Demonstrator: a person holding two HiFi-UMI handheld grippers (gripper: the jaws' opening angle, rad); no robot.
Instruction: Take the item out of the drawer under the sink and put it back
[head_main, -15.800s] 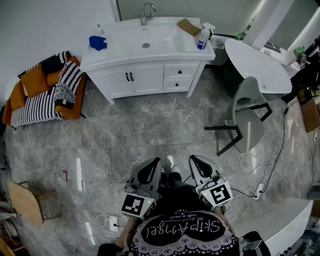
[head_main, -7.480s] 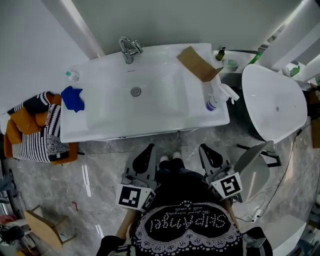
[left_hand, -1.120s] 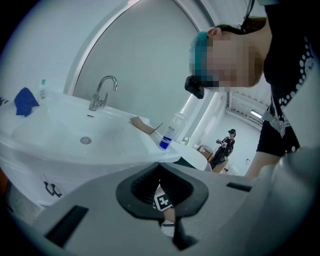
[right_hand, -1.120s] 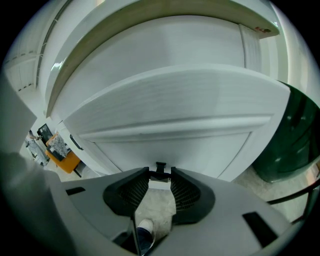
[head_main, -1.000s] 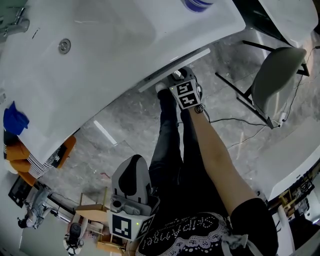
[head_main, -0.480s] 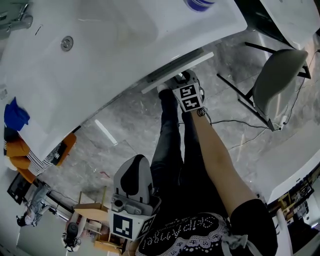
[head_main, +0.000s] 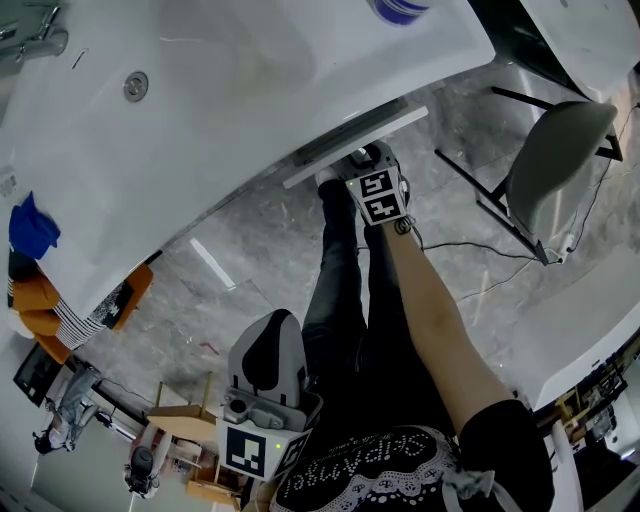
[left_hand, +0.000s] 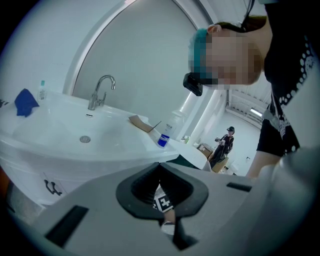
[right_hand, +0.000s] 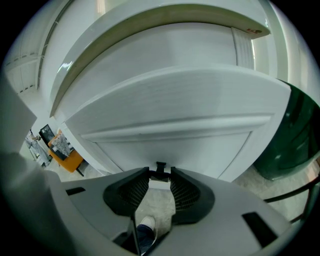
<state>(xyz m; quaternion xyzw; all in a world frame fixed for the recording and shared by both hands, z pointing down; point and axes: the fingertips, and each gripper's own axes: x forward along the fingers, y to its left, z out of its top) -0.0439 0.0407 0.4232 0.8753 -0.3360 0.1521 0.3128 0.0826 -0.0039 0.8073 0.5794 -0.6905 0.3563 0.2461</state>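
One step in hand: opening. Drawer (head_main: 355, 143) under the sink (head_main: 200, 120) front edge looks barely out. Right gripper (right_hand: 160, 172) is clamped on the drawer handle (right_hand: 160, 166). Left gripper (left_hand: 160, 165) is closed and empty, well back from the sink. Item not visible, presumably inside. Next: straight, level pull.

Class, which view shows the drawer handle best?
The right gripper view: the drawer handle sits close between the jaws. The head view shows only the drawer front from above; the left gripper view misses it.
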